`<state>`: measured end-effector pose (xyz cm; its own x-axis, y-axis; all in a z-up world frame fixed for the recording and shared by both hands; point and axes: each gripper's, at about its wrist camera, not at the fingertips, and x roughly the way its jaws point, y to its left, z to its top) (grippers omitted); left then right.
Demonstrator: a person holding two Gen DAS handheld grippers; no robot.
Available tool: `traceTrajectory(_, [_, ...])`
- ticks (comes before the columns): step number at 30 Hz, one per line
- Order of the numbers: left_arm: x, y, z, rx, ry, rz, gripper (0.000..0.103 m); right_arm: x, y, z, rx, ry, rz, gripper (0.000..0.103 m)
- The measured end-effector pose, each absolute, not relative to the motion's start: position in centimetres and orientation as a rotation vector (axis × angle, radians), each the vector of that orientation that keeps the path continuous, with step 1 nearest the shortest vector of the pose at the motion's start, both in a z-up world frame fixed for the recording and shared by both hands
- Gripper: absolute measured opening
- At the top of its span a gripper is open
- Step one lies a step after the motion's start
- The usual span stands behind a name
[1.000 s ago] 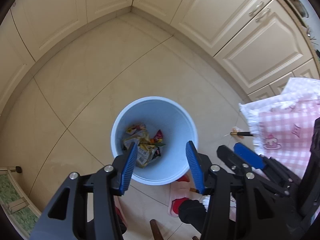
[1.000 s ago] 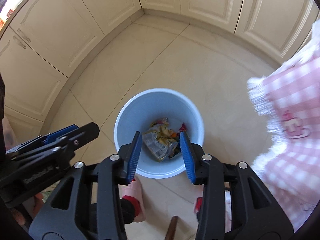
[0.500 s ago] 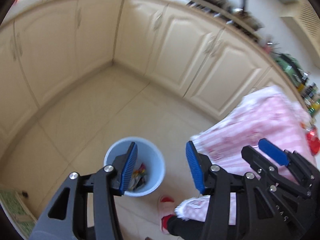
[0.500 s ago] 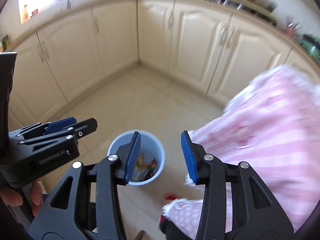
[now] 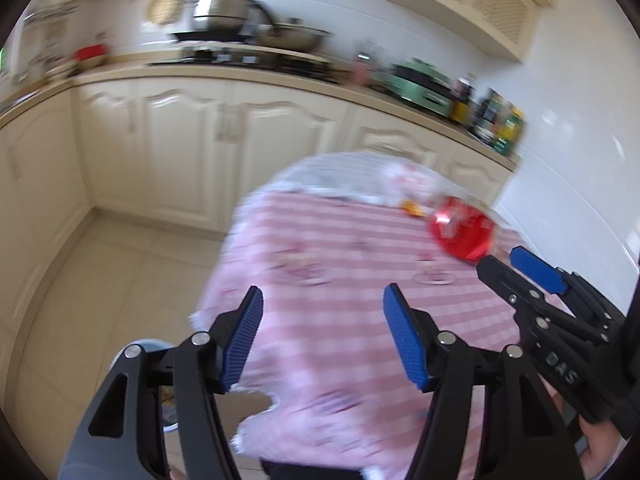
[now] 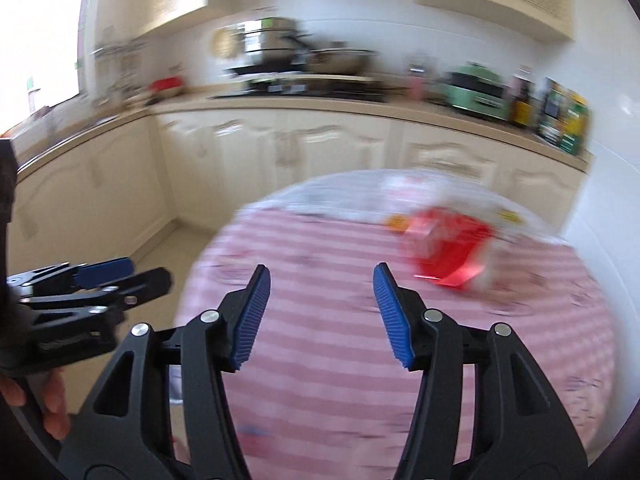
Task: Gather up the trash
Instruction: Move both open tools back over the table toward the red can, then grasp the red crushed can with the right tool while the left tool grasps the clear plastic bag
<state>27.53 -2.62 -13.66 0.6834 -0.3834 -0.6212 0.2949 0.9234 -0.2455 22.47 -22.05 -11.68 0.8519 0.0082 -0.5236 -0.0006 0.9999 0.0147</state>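
Both views are motion-blurred. A shiny red wrapper (image 5: 460, 232) lies on the far right of a round table with a pink checked cloth (image 5: 340, 280); it also shows in the right wrist view (image 6: 448, 250). A small orange-yellow scrap (image 5: 412, 208) lies beside it. My left gripper (image 5: 322, 336) is open and empty above the table's near edge. My right gripper (image 6: 320, 312) is open and empty over the table (image 6: 340, 340), short of the wrapper. The blue bin's rim (image 5: 152, 346) peeks out low left, behind my left finger.
Cream kitchen cabinets (image 5: 192, 148) run along the back and left under a counter with pots (image 5: 224, 12), a green appliance (image 5: 420, 84) and bottles (image 5: 496, 120). A white wall (image 5: 580, 184) stands close to the right of the table. Tiled floor (image 5: 100, 288) lies left.
Both grippers have swung up from over the blue bin on the floor to face the table and the counter. Both stayed open and empty.
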Motion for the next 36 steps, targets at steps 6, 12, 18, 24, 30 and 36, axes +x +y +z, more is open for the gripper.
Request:
traceTrajectory(6, [29.5,-10.7,-13.5,-0.073,0.779,-0.458,0.061,23.3,-32.0,-13.0,0.179,0.61,-0.075,0.063])
traceTrajectory(12, [31.6,-13.8,-13.9,-0.021,0.813,-0.43,0.061,27.3,-36.0,-13.6,0.313,0.676,-0.025,0.068])
traceTrajectory(18, [33.7,-14.1,-13.8,-0.023,0.832,-0.412,0.062,33.3,-37.5,-13.7,0.335,0.774,0.081,0.07])
traceTrajectory(24, [35.1,-13.9,-14.0,-0.014,0.853,-0.405,0.062,38.0,-38.5,-15.0,0.289,0.908,0.149,0.07])
traceTrajectory(30, [35.6,-13.9,-14.2,-0.032,0.865,-0.413,0.062,38.4,-37.4,-16.2,0.264,0.958,0.226,0.07])
traceTrajectory(36, [35.6,-14.2,-14.6,-0.027,0.88,-0.419,0.062,36.7,-36.2,-15.7,0.206,0.933,0.266,0.05])
